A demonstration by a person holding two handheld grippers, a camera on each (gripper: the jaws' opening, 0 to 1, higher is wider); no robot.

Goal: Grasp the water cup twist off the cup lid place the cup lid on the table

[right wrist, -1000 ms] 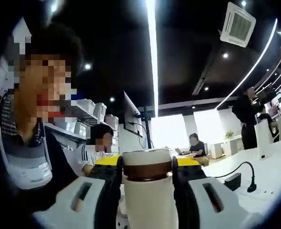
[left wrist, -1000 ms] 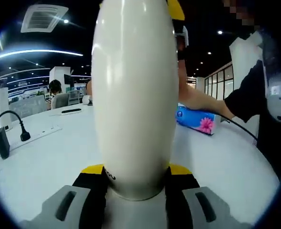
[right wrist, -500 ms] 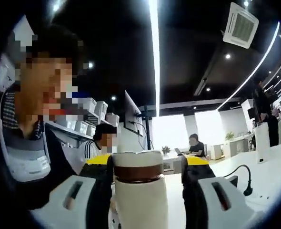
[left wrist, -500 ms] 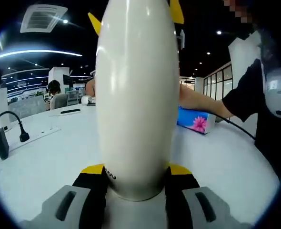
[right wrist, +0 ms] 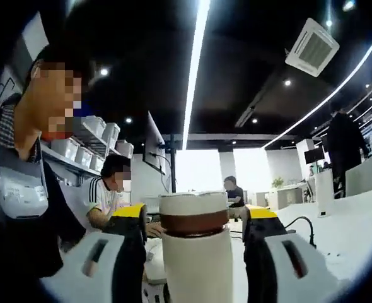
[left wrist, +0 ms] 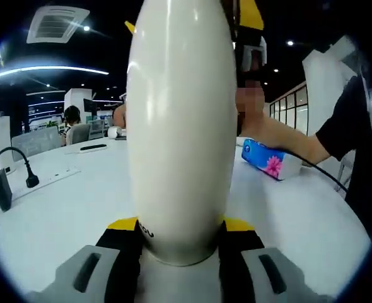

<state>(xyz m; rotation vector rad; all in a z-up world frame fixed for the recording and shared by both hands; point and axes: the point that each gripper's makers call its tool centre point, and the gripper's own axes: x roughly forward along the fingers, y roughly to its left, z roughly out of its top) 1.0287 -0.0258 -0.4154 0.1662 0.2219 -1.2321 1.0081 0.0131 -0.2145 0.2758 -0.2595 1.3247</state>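
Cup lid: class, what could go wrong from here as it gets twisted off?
1. The right gripper jaws stand apart from the lid; closing off-centre could slip.
2. The left gripper pinches only the smooth cup near its base, so it may spin.
3. A freed lid could drop onto the table.

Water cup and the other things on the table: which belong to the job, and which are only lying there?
Job: water cup, cup lid, left gripper, right gripper.
Lying about: tissue pack, power strip, table.
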